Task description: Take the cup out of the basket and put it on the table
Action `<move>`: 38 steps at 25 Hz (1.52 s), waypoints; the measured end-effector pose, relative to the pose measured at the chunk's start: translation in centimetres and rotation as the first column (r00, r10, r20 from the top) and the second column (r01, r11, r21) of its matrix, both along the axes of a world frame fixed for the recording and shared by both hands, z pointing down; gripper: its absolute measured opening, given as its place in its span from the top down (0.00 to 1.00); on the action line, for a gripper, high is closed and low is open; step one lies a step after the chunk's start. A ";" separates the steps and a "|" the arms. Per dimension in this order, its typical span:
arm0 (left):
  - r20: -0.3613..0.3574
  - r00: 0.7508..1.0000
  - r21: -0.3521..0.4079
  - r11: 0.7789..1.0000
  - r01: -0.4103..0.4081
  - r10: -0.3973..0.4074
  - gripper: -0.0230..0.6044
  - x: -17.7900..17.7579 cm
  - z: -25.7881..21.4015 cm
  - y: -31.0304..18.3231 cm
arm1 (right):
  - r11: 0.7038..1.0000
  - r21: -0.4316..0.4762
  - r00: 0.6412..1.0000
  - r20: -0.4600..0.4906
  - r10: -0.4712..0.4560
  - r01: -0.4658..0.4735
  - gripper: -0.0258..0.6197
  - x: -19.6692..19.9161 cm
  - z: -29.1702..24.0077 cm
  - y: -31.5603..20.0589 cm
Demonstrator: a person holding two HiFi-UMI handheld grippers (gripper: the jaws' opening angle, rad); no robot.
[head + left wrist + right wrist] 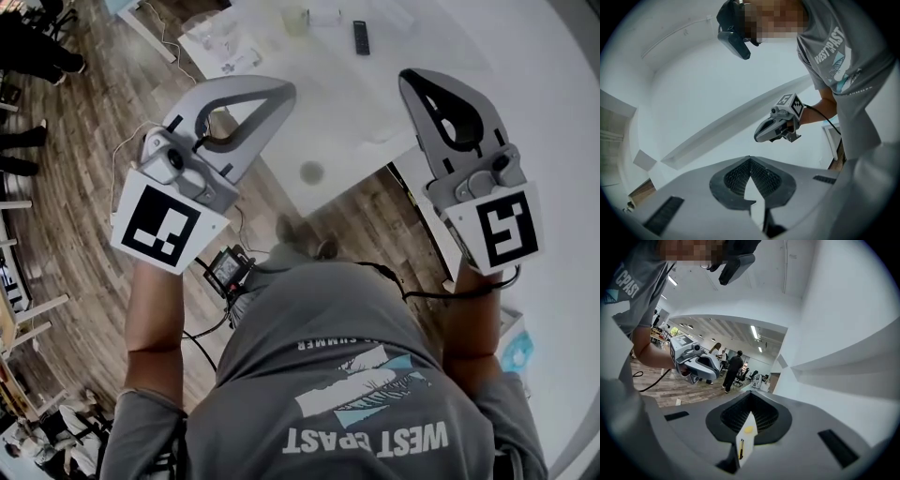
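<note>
No cup or basket shows in any view. Both grippers are held up in the air in front of the person's chest. In the head view my left gripper [281, 89] points up and to the right, and my right gripper [410, 77] points up and to the left. Each one's jaws meet at the tip with nothing between them. The left gripper view looks past its own shut tip [750, 160] at the right gripper [776, 129] in the person's hand. The right gripper view looks over its shut tip [751, 395] at the left gripper [696, 364].
A white table [356, 103] lies ahead beyond the grippers, with a black remote [361, 37] at its far side and a dark round mark [311, 172] near its corner. Wooden floor with cables lies to the left. People [733, 369] stand far off in the room.
</note>
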State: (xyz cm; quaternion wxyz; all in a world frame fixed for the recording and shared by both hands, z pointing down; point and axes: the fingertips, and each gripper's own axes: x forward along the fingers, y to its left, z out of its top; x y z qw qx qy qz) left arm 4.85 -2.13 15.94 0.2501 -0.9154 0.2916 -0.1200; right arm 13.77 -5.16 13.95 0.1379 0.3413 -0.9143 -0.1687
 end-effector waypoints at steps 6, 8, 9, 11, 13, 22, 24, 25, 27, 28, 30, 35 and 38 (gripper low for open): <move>-0.006 0.999 -0.001 0.999 -0.033 0.033 0.95 -2.7 1.1 -2.7 | 1.000 -0.004 1.000 -0.024 0.014 -0.015 0.94 -2.7 1.2 -2.7; -0.012 0.999 -0.001 0.999 -0.040 0.040 0.95 -3.8 1.4 -3.9 | 1.000 -0.011 0.999 -0.035 0.021 -0.021 0.94 -3.6 1.5 -3.9; -0.013 0.999 0.000 0.999 -0.043 0.043 0.95 -4.2 1.4 -4.4 | 1.000 -0.013 0.999 -0.041 0.025 -0.025 0.94 -4.0 1.6 -4.6; -0.012 0.999 0.001 0.999 -0.045 0.045 0.95 -4.8 1.6 -5.4 | 1.000 -0.013 0.998 -0.053 0.027 -0.027 0.94 -4.4 1.8 -5.7; -0.011 0.999 -0.006 0.999 -0.040 0.040 0.95 -5.1 2.0 -6.5 | 1.000 -0.017 0.998 -0.066 0.021 -0.022 0.94 -4.5 2.2 -6.9; -0.006 1.000 -0.052 0.999 0.016 -0.016 0.95 -5.6 3.2 -10.7 | 0.998 -0.052 0.997 -0.065 -0.030 0.026 0.94 -5.2 3.5 -12.2; 0.001 0.999 -0.064 0.997 0.033 -0.033 0.95 -5.3 3.6 -11.4 | 0.997 -0.062 0.997 -0.055 -0.049 0.045 0.94 -5.0 4.1 -13.3; 0.008 0.999 -0.065 0.997 0.040 -0.039 0.95 -5.2 3.6 -11.8 | 0.996 -0.066 0.997 -0.050 -0.057 0.053 0.94 -4.9 4.2 -13.9; 0.022 0.998 -0.069 0.996 0.060 -0.059 0.95 -5.0 3.5 -12.4 | 0.995 -0.070 0.996 -0.037 -0.076 0.073 0.94 -4.8 4.3 -14.9; 0.027 0.997 -0.072 0.995 0.073 -0.071 0.95 -4.9 3.4 -12.7 | 0.994 -0.073 0.996 -0.032 -0.088 0.085 0.94 -4.7 4.3 -15.2; 0.035 0.995 -0.080 0.992 0.096 -0.094 0.95 -4.6 3.3 -13.0 | 0.991 -0.080 0.994 -0.029 -0.107 0.104 0.94 -4.4 4.4 -15.9; 0.058 0.989 -0.086 0.986 0.142 -0.138 0.95 -3.8 3.4 -13.4 | 0.983 -0.095 0.986 -0.031 -0.161 0.158 0.94 -3.9 5.4 -17.8; 0.056 0.985 -0.090 0.982 0.167 -0.162 0.95 -4.0 3.7 -13.8 | 0.978 -0.105 0.982 -0.043 -0.186 0.181 0.94 -4.3 6.3 -19.1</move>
